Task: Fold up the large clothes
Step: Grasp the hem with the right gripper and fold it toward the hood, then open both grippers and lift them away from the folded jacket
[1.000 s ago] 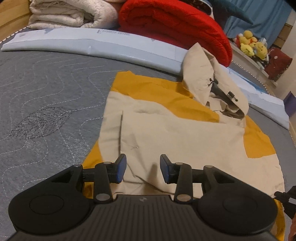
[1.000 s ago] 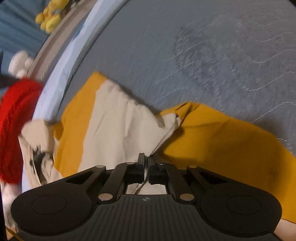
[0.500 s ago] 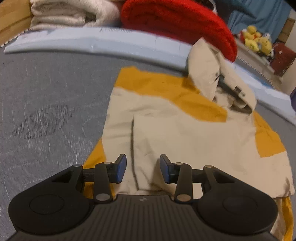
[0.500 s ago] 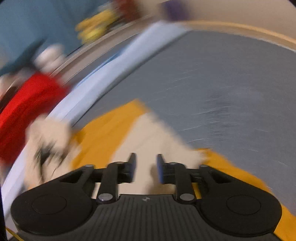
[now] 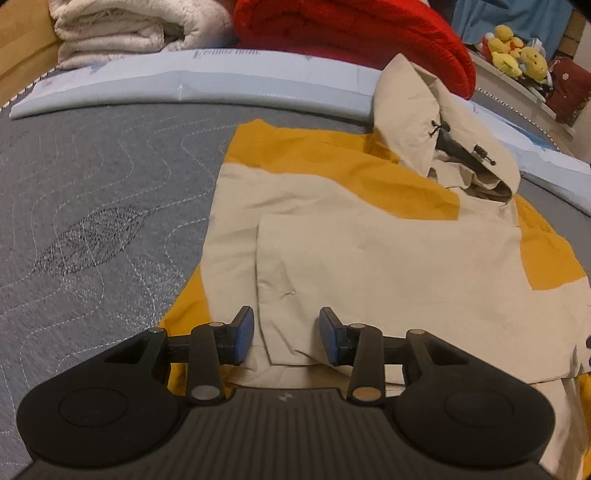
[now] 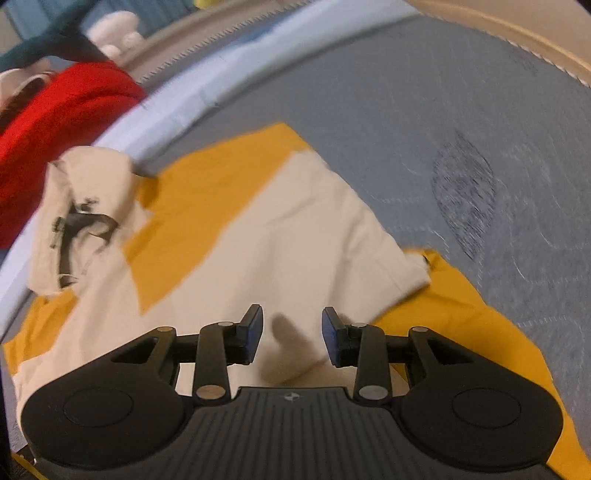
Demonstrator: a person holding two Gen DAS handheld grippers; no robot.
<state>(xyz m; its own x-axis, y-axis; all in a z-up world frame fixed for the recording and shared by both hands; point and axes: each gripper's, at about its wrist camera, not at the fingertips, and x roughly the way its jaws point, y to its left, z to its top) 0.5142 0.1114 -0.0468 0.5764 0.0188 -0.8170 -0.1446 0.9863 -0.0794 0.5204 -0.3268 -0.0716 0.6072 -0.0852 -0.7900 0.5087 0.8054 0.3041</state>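
Observation:
A beige and mustard-yellow hooded jacket (image 5: pixel 369 251) lies spread on the grey quilted mattress (image 5: pixel 92 184), its hood (image 5: pixel 436 122) at the far end. My left gripper (image 5: pixel 286 332) hovers open over the jacket's near hem, its pads apart with nothing pressed between them. In the right wrist view the jacket (image 6: pixel 258 229) shows a beige sleeve folded across the body, the hood (image 6: pixel 81 199) at the left. My right gripper (image 6: pixel 291 332) hangs just above the beige cloth; its jaws are opening and hold nothing.
A rolled red blanket (image 5: pixel 351 33) and a folded white blanket (image 5: pixel 129 26) sit beyond a long pale blue pad (image 5: pixel 184 81) at the mattress's far edge. Yellow plush toys (image 5: pixel 517 55) rest on a ledge at the far right. Bare mattress (image 6: pixel 480 147) lies to either side of the jacket.
My right gripper, shut on a fold of beige cloth a second ago, has opened, let it go and rolled upright. The cloth now lies flat. The left gripper has hardly moved.

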